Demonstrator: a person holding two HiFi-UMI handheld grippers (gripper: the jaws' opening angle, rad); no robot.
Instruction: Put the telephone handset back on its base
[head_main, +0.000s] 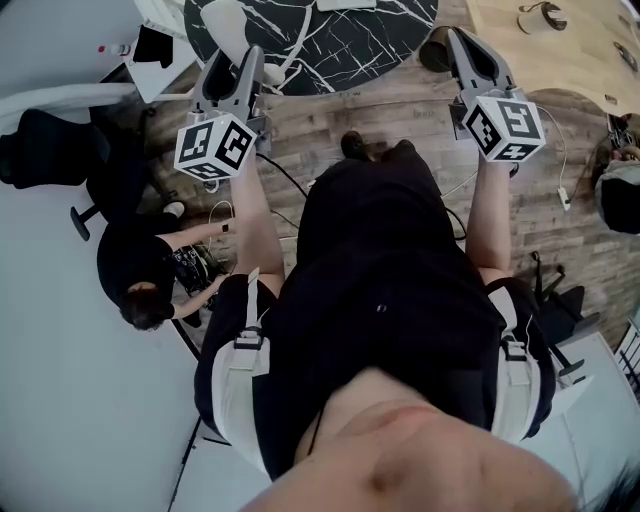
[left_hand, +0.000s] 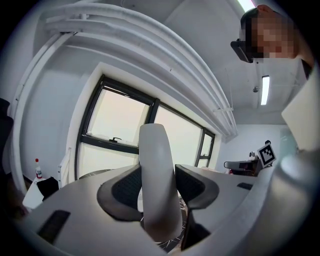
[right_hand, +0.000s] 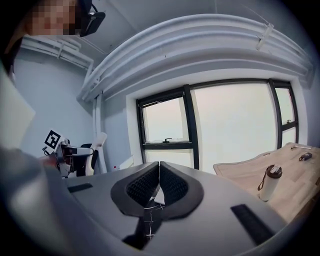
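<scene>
With the handset (left_hand: 156, 150) clamped upright in the left hand-held gripper (left_hand: 157, 174) and the right hand-held gripper (right_hand: 159, 172) pinched shut on nothing, the base, unseen here, should be found first, then the handset lowered level onto it.

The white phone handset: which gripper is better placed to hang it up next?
Left. The left gripper holds the handset clamped between its pads, so it can carry it straight over. The right gripper is shut and empty.

White telephone handset (left_hand: 157, 150), smooth and curved, upright, gripped between the left tongs (left_hand: 159, 189)
</scene>
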